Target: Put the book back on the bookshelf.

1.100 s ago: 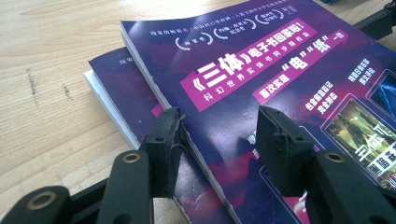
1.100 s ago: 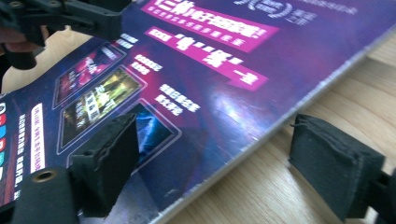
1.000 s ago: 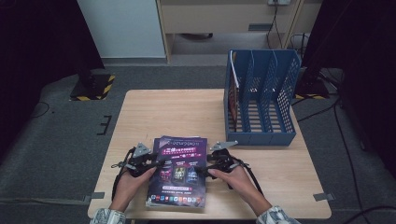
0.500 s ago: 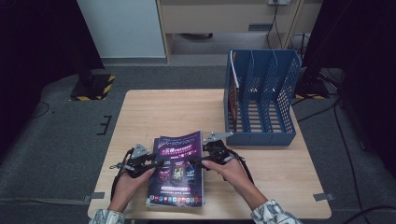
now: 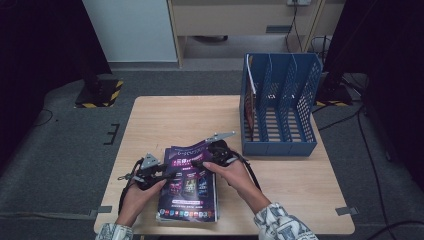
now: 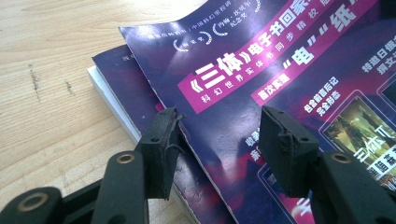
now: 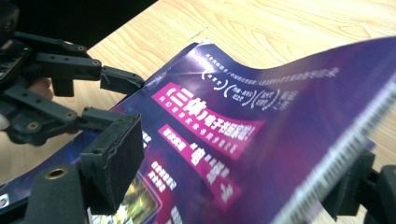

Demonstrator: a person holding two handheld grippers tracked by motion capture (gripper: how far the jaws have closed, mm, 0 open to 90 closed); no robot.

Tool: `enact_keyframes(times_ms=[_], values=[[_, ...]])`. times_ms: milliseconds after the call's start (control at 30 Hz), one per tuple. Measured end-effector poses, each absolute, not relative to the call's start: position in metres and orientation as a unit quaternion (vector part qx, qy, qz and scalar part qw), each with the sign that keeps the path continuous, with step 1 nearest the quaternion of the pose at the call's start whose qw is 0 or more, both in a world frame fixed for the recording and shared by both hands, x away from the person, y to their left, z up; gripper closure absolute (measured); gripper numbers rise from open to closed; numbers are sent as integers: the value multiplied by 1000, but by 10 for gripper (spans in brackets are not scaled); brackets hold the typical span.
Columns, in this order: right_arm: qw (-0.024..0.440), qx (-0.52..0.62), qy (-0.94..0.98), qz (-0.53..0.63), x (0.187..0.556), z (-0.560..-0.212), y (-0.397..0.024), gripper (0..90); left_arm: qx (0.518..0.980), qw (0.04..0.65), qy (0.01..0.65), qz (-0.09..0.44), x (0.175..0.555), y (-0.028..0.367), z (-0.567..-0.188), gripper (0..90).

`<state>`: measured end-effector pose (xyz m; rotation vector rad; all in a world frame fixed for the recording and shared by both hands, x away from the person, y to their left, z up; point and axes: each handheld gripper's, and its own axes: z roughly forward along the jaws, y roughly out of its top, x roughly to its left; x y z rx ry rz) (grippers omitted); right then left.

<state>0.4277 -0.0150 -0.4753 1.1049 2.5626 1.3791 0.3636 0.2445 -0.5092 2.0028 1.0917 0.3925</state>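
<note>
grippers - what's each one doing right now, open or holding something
Left gripper: open, jaws either side of the top magazine's edge, pads not pressing it.
Right gripper: shut on the top magazine, lifting its edge off the stack.

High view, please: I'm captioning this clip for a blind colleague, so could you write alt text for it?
A person's right gripper lifts the far edge of the top purple magazine off a small stack on a light wooden table, while the left gripper sits at the stack's left edge. A blue plastic file rack stands on the table to the right.

Office (blue file rack point(image 5: 280, 107); cables)
</note>
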Motion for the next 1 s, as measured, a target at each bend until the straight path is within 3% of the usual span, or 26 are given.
enact_keyframes(times_ms=[233, 433, 567, 833, 1000], values=[[29, 360, 828, 428, 431, -479, 0, 185, 795, 399, 430, 155, 364, 245, -509, 471], [24, 365, 832, 417, 430, -486, 6, 274, 795, 398, 430, 156, 364, 244, -509, 465], [36, 382, 831, 403, 431, -487, 7, 413, 796, 400, 428, 152, 364, 244, -509, 454], [41, 406, 808, 426, 437, -481, 1, 716, 799, 402, 425, 140, 365, 243, -508, 334], [57, 377, 809, 448, 437, -464, 1, 771, 798, 404, 425, 140, 366, 243, -508, 285]])
